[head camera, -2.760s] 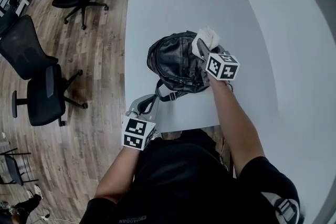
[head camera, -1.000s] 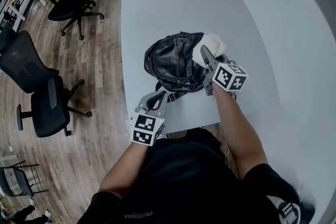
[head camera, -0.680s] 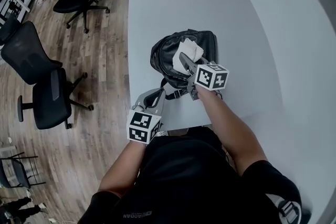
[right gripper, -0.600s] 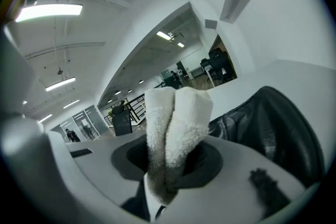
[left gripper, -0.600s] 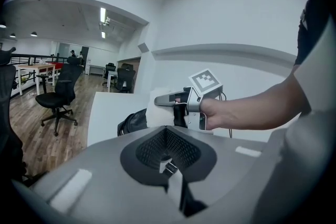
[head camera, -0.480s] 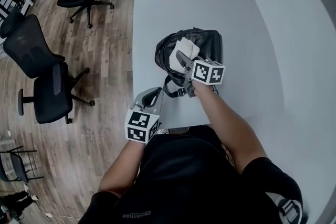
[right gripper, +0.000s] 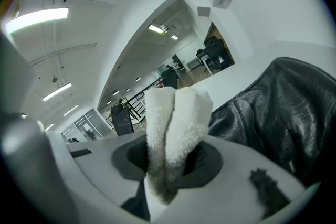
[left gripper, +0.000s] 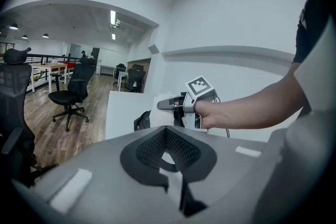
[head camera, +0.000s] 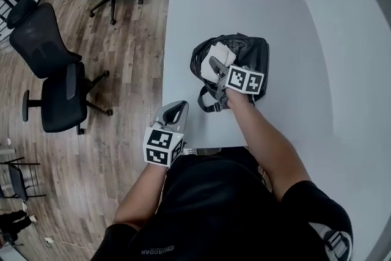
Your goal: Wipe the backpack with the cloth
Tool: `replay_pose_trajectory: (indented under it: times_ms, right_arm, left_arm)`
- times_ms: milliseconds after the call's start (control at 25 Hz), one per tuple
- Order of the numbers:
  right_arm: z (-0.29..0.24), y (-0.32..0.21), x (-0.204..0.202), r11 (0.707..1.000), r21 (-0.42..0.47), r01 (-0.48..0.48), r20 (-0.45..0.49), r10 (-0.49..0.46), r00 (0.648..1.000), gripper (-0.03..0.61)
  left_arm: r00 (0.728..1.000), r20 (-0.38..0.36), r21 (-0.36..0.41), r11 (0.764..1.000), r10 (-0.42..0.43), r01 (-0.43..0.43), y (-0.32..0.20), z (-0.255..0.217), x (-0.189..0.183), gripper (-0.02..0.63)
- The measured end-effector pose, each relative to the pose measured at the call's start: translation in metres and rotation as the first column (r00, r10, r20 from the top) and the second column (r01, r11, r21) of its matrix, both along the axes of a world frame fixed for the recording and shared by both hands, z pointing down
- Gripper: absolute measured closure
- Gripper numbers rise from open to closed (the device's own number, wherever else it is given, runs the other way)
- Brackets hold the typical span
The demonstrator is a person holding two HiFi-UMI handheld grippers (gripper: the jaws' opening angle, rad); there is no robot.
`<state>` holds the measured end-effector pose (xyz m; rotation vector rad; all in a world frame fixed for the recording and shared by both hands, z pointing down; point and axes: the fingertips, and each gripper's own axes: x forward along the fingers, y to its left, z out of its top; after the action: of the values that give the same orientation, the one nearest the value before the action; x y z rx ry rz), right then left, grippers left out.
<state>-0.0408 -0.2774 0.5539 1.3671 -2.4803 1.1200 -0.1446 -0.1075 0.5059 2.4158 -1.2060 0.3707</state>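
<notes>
The cloth (head camera: 211, 68) is clamped between the jaws of the right gripper (head camera: 217, 64) and has been dragged across the backpack (head camera: 249, 53) beneath them, so one wiping pass is judged done. The left gripper (head camera: 178, 108) is kept closed on nothing, with the backpack well ahead of its jaws.

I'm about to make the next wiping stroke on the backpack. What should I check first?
1. Right gripper shut on the cloth: ok.
2. Cloth over the backpack: ok. Whether it presses firmly: cannot tell.
3. Backpack fully on the table: ok.
4. Left gripper steadying the backpack: not ok. It is shut, empty and apart from the backpack, at the table's near edge.
5. Strap away from the cloth: ok.
</notes>
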Motion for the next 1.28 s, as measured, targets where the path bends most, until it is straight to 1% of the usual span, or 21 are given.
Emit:
replay_pose_trajectory:
  times_ms: [200, 400, 600, 880, 1080, 1280]
  right_arm:
    - [0.005, 0.001, 0.003, 1.000, -0.005, -0.001, -0.008, 0.001, 1.000, 0.471]
    - [0.006, 0.007, 0.013, 1.000, -0.004, 0.003, -0.027, -0.003, 1.000, 0.471]
    - [-0.007, 0.013, 0.020, 0.999, 0.033, 0.028, -0.060, -0.026, 0.998, 0.471]
    - [-0.018, 0.025, 0.044, 0.999, 0.044, 0.019, -0.099, -0.014, 0.995, 0.471]
    - [-0.022, 0.034, 0.064, 0.999, 0.045, -0.001, -0.106, 0.006, 0.994, 0.469]
    - [-0.026, 0.042, 0.081, 0.998, 0.054, -0.012, -0.133, 0.019, 0.991, 0.471]
  left_arm:
    - [1.000, -0.002, -0.004, 1.000, 0.000, 0.000, 0.002, 0.004, 0.000, 0.609]
    - [1.000, -0.006, -0.003, 1.000, 0.018, -0.018, 0.001, 0.005, 0.011, 0.609]
    - [0.999, -0.010, 0.004, 0.999, 0.043, -0.043, 0.000, 0.002, 0.021, 0.609]
    - [0.996, -0.012, 0.005, 0.997, 0.083, -0.083, 0.002, 0.002, 0.039, 0.609]
    - [0.994, -0.014, 0.010, 0.994, 0.110, -0.110, 0.003, 0.000, 0.053, 0.609]
    - [0.993, -0.012, 0.016, 0.993, 0.118, -0.117, -0.001, -0.002, 0.056, 0.609]
